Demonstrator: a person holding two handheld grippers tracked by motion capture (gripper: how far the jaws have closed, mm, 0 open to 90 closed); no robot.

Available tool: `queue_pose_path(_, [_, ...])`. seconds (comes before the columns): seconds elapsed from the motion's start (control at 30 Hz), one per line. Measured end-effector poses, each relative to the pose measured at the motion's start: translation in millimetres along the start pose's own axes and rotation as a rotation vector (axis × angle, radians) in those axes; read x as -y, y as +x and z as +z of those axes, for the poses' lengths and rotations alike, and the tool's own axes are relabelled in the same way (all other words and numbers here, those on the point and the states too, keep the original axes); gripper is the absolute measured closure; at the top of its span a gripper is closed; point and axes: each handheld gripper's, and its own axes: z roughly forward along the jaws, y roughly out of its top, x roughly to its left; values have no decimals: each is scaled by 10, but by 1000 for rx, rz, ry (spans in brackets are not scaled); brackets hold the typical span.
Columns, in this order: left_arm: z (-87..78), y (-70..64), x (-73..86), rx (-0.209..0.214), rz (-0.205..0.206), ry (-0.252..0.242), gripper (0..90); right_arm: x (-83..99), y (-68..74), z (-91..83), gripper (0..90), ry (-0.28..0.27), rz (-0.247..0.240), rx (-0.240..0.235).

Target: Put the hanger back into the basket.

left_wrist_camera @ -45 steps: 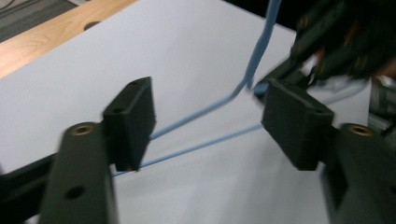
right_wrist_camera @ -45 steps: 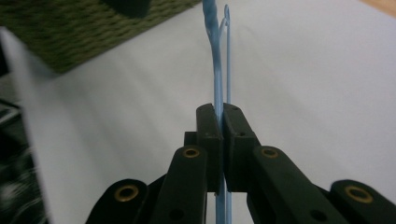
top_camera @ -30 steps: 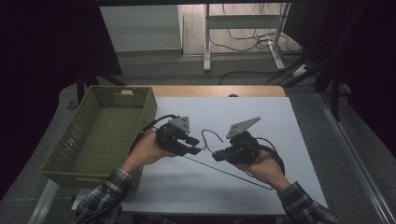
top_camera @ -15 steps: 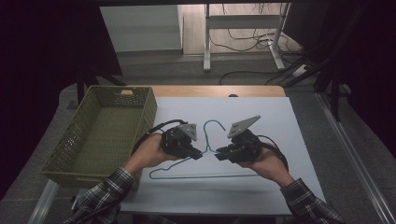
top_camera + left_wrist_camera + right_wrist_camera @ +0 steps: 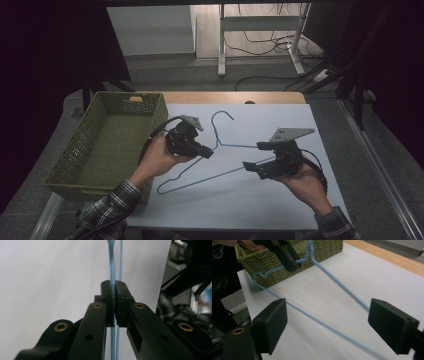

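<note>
Table [image 5: 280, 210] white-topped; room beyond lies dark.

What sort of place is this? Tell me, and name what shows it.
Probably a lab or workshop set up for recording. A white-covered table holds just a blue wire hanger and a green basket, and loose cables lie on the floor beyond.

Plaid sleeves [image 5: 107, 207] — black grippers, brass screws [image 5: 61, 326].
</note>
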Motion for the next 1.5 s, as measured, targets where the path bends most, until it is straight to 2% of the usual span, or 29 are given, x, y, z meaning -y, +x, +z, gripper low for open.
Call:
queue_pose_path(0.03, [-69, 46, 3, 1, -33, -17, 875, 43, -16, -73, 119, -20, 20, 14])
queue_pose_path(0.07, [-69, 46, 3, 1, -33, -17, 875, 43, -16, -73, 119, -20, 20, 14])
queue_pose_path(0.1, [-150, 93, 5, -1, -70, -36, 875, 91, -34, -130, 111, -34, 39, 18])
queue_pose_path(0.13, [-150, 93, 5, -1, -70, -36, 875, 91, -34, -130, 111, -34, 39, 18])
queue_pose_path(0.17, [-196, 114, 6, -2, -87, -48, 875, 116, -42, -155, 107, -39, 45, 20])
queue_pose_path(0.23, [-338, 161, -2, -31, -120, -63, 875, 190, -73, -214, 99, -50, 69, 30])
queue_pose_path(0.27, [-338, 161, -2, -31, -120, -63, 875, 190, -73, -214, 99, -50, 69, 30])
queue_pose_path(0.33, [-505, 194, -24, -80, -140, -66, 875, 261, -112, -257, 84, -61, 100, 27])
queue_pose_path(0.37, [-505, 194, -24, -80, -140, -66, 875, 261, -112, -257, 84, -61, 100, 27])
queue_pose_path(0.43, [-705, 228, -31, -130, -150, -76, 875, 316, -138, -280, 76, -68, 122, 37])
queue_pose_path(0.5, [-770, 241, -28, -146, -157, -80, 875, 333, -143, -284, 74, -67, 127, 41])
queue_pose_path(0.63, [-1072, 329, 67, -226, -183, -93, 876, 427, -164, -274, 73, -52, 146, 44])
queue_pose_path(0.67, [-1072, 329, 67, -226, -183, -93, 876, 427, -164, -274, 73, -52, 146, 44])
queue_pose_path(0.7, [-1180, 370, 138, -253, -198, -101, 876, 466, -174, -266, 73, -43, 152, 48])
queue_pose_path(0.77, [-1231, 390, 180, -266, -204, -105, 877, 502, -184, -264, 73, -36, 163, 49])
queue_pose_path(0.93, [-1470, 505, 404, -343, -250, -103, 877, 571, -213, -273, 74, -39, 183, 51])
queue_pose_path(1.0, [-1603, 566, 549, -389, -278, -109, 877, 620, -232, -281, 71, -40, 191, 63])
queue_pose_path(1.03, [-1603, 566, 549, -389, -278, -109, 877, 638, -238, -283, 67, -39, 187, 69])
queue_pose_path(1.07, [-1649, 589, 601, -398, -284, -109, 877, 656, -244, -284, 58, -38, 183, 76])
queue_pose_path(1.1, [-1735, 630, 709, -422, -309, -115, 877, 676, -250, -282, 52, -37, 184, 81])
queue_pose_path(1.13, [-1735, 630, 709, -422, -309, -115, 877, 676, -250, -282, 52, -37, 184, 81])
queue_pose_path(1.17, [-1812, 669, 823, -447, -324, -116, 877, 716, -264, -277, 43, -34, 192, 83])
queue_pose_path(1.2, [-1812, 669, 823, -447, -324, -116, 877, 716, -264, -277, 43, -34, 192, 83])
queue_pose_path(1.23, [-1872, 710, 936, -472, -344, -111, 877, 752, -276, -268, 39, -27, 194, 90])
queue_pose_path(1.27, [-1872, 710, 936, -472, -344, -111, 877, 752, -276, -268, 39, -27, 194, 90])
queue_pose_path(1.33, [-1948, 767, 1098, -495, -367, -104, 877, 794, -286, -256, 37, -16, 197, 98])
queue_pose_path(1.37, [-1948, 767, 1098, -495, -367, -104, 877, 794, -286, -256, 37, -16, 197, 98])
queue_pose_path(1.43, [-2012, 830, 1250, -513, -387, -104, 877, 815, -287, -252, 37, -12, 204, 100])
queue_pose_path(1.5, [-2029, 852, 1297, -519, -395, -104, 877, 819, -288, -249, 37, -10, 203, 100])
